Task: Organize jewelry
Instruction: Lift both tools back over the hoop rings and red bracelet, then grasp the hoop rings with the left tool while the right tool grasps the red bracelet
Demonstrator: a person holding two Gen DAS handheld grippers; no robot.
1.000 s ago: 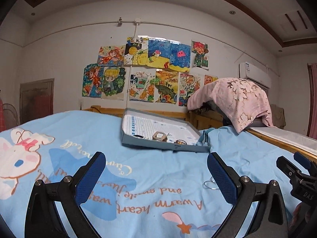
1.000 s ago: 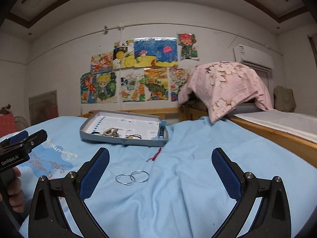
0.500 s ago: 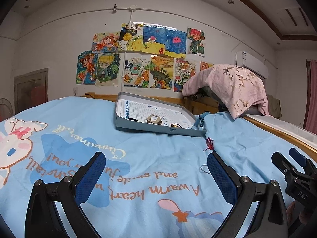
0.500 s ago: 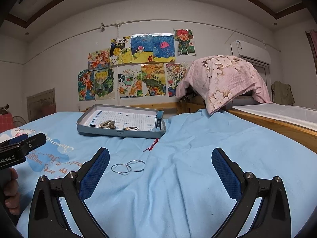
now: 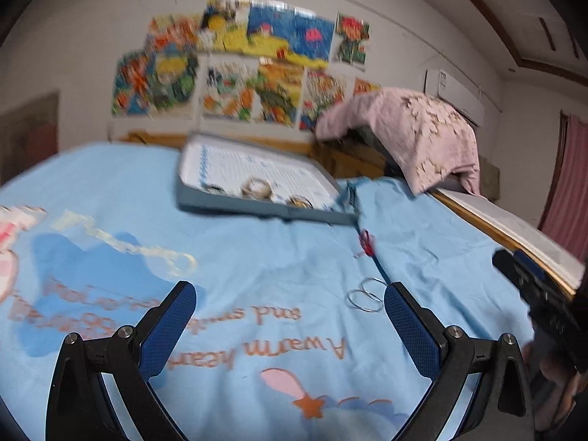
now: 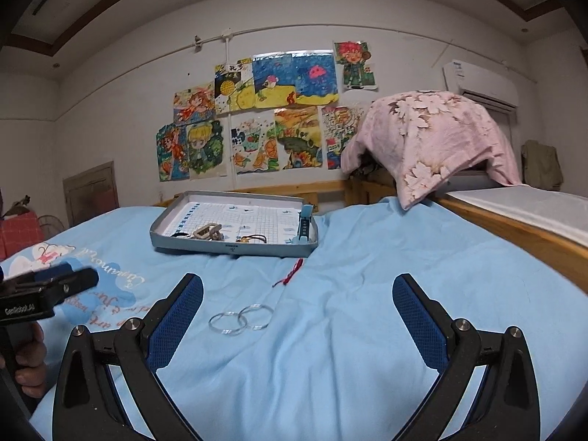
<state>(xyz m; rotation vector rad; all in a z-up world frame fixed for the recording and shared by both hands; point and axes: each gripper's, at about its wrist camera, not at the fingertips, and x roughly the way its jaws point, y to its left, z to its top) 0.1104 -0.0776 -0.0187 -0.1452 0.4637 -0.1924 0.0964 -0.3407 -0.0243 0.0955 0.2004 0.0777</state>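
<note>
Both tongs stood wide open and held nothing. In the right wrist view the right tongs framed the lower centre, and two linked silver rings lay flat on the light blue bedsheet between the blue pads, nearer the left one. Just above them a red string lay on the sheet, reaching up to the front wall of a shallow grey tray at mid-frame. Small pieces of jewelry sat in the tray's front part, too small to name. The left wrist view was blurred; there the left tongs occupied the bottom, with the rings just beside the right pad and the tray above centre.
</note>
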